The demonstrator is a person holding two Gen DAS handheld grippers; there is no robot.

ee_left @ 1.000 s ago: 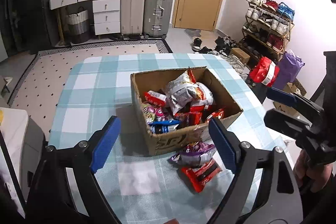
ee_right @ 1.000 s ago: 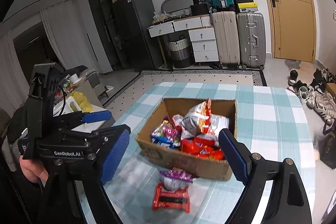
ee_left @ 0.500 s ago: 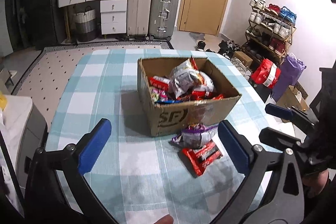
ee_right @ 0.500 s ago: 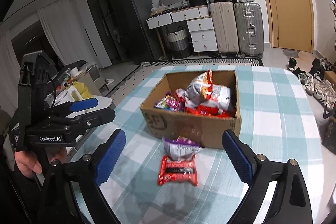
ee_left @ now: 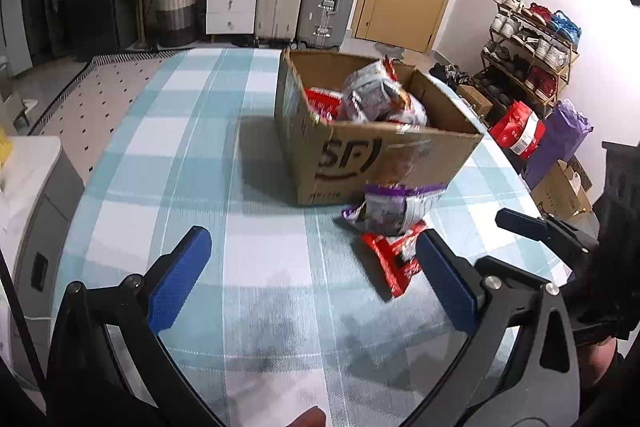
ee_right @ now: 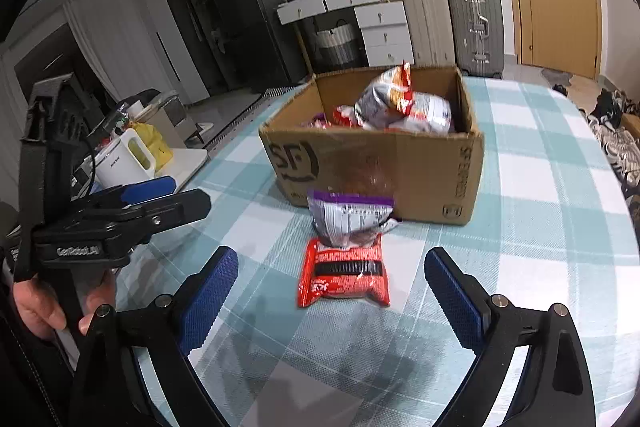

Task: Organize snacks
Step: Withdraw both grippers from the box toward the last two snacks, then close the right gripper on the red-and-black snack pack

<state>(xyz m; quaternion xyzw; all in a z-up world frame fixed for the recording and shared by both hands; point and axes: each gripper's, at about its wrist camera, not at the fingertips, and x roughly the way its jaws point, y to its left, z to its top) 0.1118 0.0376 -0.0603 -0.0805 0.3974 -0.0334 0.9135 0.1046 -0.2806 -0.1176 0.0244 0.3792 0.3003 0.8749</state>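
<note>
The checked table [ee_right: 540, 187] carries a cardboard box [ee_right: 420, 167] of snacks, ahead of both tools. Touching its near wall, a purple packet [ee_right: 348, 219] overlaps a red packet [ee_right: 344, 277]. The left tool [ee_left: 312, 287] and right tool [ee_right: 332, 303] are spread wide, having just opened, nothing between their pads.

One cardboard box [ee_right: 376, 163] stood on one checked table [ee_right: 540, 227]. Two snack packets lay outside the box, just in front of it: one purple packet [ee_right: 348, 217] touching its front wall and one red packet [ee_right: 344, 277] beyond that. Inside the box several more packets were heaped, too overlapped to count. Behind the box stood two upright suitcases [ee_right: 452, 23].
</note>
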